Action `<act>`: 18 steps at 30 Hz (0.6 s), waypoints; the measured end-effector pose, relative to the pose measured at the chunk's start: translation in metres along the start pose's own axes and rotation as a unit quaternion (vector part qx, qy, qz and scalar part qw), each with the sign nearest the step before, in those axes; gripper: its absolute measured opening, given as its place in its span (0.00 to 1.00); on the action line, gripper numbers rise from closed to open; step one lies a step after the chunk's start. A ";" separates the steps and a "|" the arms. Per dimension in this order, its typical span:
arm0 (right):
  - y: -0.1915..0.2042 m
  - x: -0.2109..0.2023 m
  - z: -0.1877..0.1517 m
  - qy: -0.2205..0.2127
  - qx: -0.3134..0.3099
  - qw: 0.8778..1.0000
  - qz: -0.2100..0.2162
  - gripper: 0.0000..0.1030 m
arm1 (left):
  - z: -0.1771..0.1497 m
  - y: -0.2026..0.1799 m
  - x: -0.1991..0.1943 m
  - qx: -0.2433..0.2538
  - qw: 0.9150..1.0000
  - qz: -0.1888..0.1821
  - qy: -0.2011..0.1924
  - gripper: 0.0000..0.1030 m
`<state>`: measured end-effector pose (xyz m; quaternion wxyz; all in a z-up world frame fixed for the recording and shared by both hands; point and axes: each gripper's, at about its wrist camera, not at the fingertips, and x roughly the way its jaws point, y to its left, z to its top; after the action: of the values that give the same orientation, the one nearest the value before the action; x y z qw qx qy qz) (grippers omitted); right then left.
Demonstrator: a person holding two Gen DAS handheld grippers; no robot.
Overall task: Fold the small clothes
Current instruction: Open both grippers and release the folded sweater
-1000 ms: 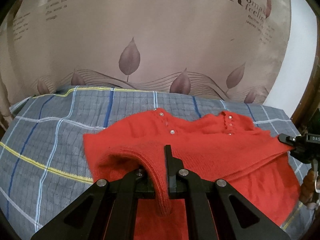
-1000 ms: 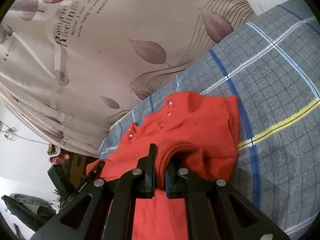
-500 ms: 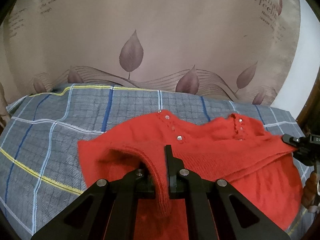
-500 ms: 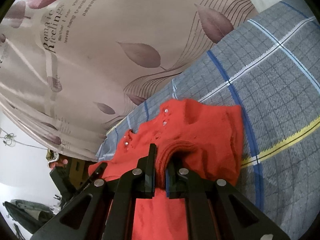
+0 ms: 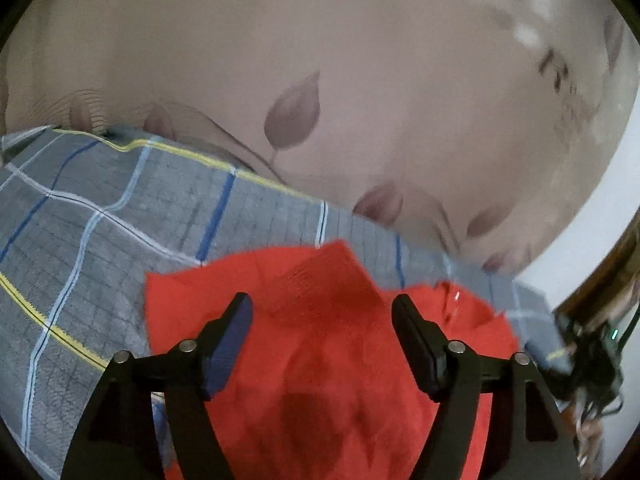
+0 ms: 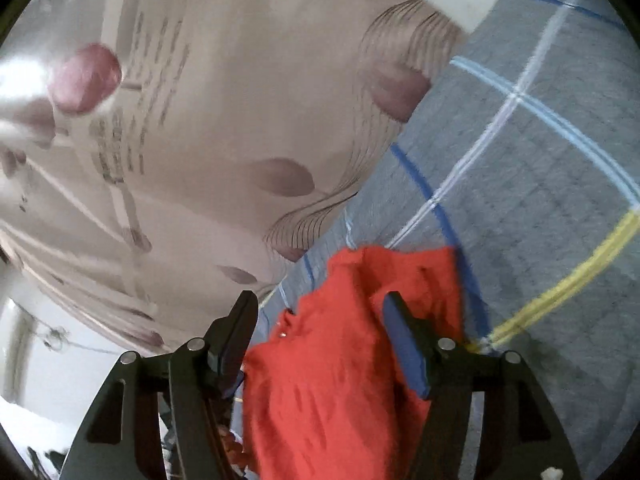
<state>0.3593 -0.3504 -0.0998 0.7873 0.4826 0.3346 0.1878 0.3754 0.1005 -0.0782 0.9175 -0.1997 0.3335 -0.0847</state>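
A small red knitted garment (image 5: 320, 344) lies folded on a grey plaid blanket (image 5: 120, 220). My left gripper (image 5: 322, 312) is open above it, jaws wide apart, holding nothing. In the right wrist view the same red garment (image 6: 344, 360) lies below my right gripper (image 6: 318, 312), which is also open and empty. A small metal snap button (image 6: 283, 334) shows near the garment's left edge. Both views are blurred by motion.
A beige curtain (image 5: 320, 80) with leaf prints and lettering hangs behind the blanket. A white wall (image 5: 592, 232) and a dark wooden edge (image 5: 600, 292) are at the right. The other gripper's body (image 5: 592, 356) shows at the far right of the left wrist view.
Both grippers have opened and let go of the red garment's edge. The garment has dropped onto itself in a fold. Both cameras have tilted and moved.
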 end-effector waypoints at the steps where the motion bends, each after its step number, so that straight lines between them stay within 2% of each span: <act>1: -0.001 -0.006 -0.001 0.001 -0.001 1.000 -0.002 0.61 | 0.002 0.002 -0.003 -0.005 1.000 0.000 -0.005 0.71; 4: 0.005 -0.022 -0.012 0.009 -0.025 1.000 -0.012 0.61 | 0.002 0.008 -0.012 0.001 1.000 0.007 -0.006 0.71; 8: 0.017 -0.043 -0.041 0.037 -0.094 0.993 -0.054 0.61 | -0.016 0.019 -0.029 0.036 0.999 0.015 0.015 0.71; 13: 0.030 -0.051 -0.083 0.065 -0.191 0.970 -0.136 0.61 | -0.055 0.042 -0.063 0.053 0.998 -0.005 0.039 0.71; 18: 0.031 -0.052 -0.081 0.052 -0.191 0.970 -0.141 0.61 | -0.087 0.052 -0.079 0.059 0.997 -0.013 0.046 0.71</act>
<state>0.2660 -0.3166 -0.0795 0.8651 0.2608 0.3975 0.1599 0.2599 0.1437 -0.1150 0.9100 -0.1455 0.3673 -0.1257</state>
